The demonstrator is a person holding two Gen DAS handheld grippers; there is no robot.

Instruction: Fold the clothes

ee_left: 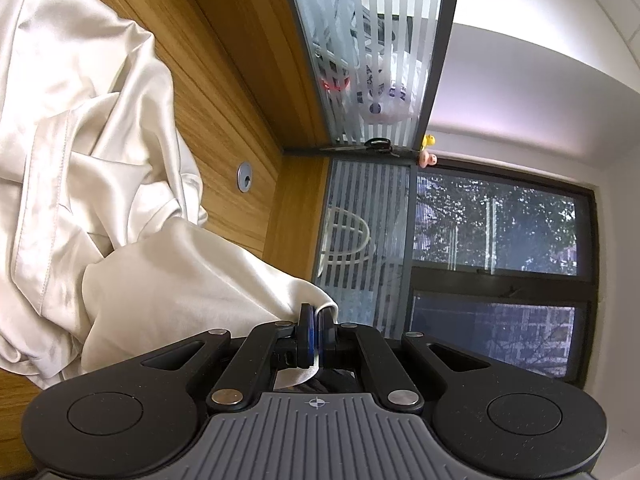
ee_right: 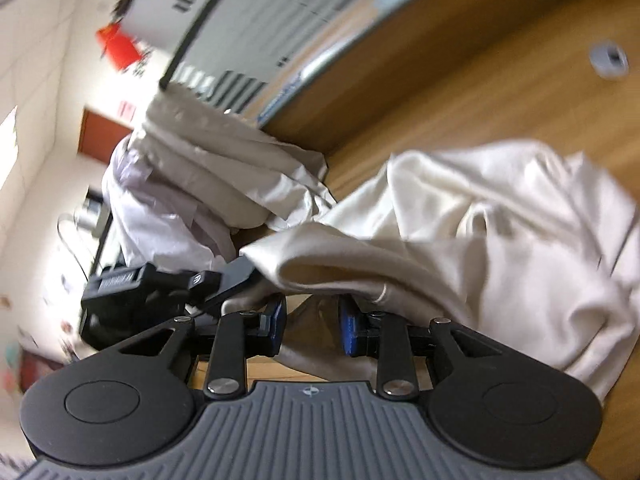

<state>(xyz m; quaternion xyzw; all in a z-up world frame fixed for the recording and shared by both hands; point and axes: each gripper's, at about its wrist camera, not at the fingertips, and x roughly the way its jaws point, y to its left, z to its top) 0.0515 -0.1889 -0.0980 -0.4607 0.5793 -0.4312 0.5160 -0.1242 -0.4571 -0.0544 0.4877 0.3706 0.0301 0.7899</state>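
Cream, satin-sheened garment (ee_left: 100,184) spread over honey-brown wood-grain desk (ee_left: 224,92); grey round grommet (ee_left: 244,176) set in the desk just beside the garment; frosted white stripes on dark-framed glass partition (ee_left: 376,40) beyond the desk edge; black linkage and blue pads on left gripper (ee_left: 316,334) and right gripper (ee_right: 312,326), ribbed grey body behind each; paler, lilac-tinged white clothes (ee_right: 192,184) heaped beyond the garment; red blurred patch (ee_right: 118,44) on the wall above that heap
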